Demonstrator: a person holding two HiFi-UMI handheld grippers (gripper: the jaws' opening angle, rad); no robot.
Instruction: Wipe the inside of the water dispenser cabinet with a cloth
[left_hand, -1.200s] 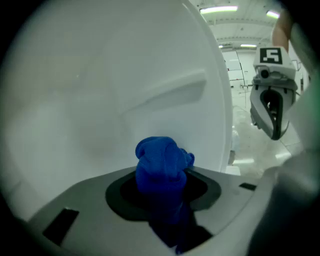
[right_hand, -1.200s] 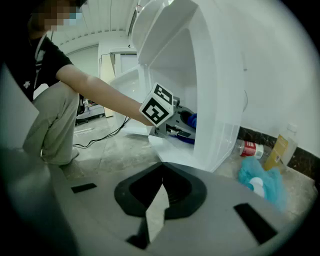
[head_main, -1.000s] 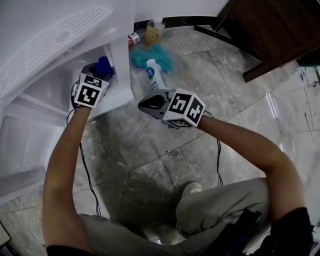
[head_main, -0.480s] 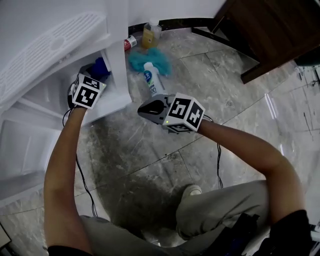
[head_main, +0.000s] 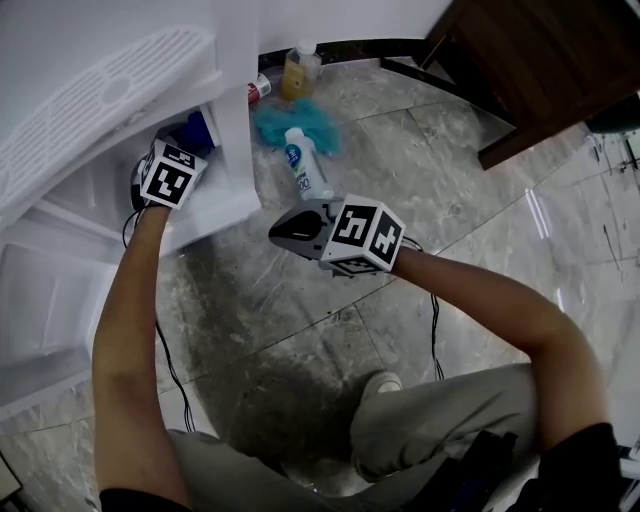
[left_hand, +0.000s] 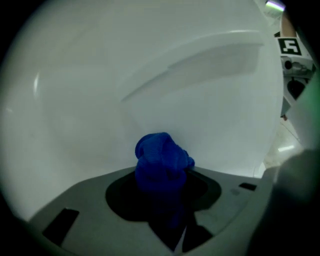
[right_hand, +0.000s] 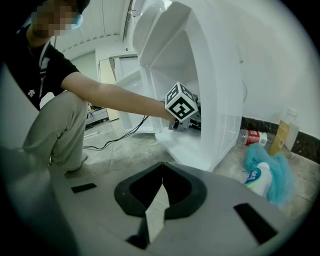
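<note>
The white water dispenser cabinet (head_main: 228, 120) stands open at the upper left of the head view. My left gripper (head_main: 180, 150) reaches inside it, shut on a bunched blue cloth (left_hand: 161, 162) that sits against the white inner wall (left_hand: 150, 75). A bit of the cloth (head_main: 198, 130) shows beyond the marker cube in the head view. My right gripper (head_main: 285, 228) hovers over the stone floor outside the cabinet, shut with nothing between its jaws. In the right gripper view the cabinet (right_hand: 212, 95) and the left gripper's marker cube (right_hand: 181, 104) show ahead.
On the floor beside the cabinet lie a teal cloth (head_main: 305, 118), a white bottle (head_main: 300, 160), a yellow bottle (head_main: 296, 66) and a red-labelled can (head_main: 260, 88). A dark wooden door (head_main: 540, 60) stands at the upper right. Cables (head_main: 170, 350) trail over the floor by the person's knee (head_main: 430, 420).
The left gripper with the blue cloth has shifted slightly up and deeper into the cabinet. The right gripper has barely moved.
</note>
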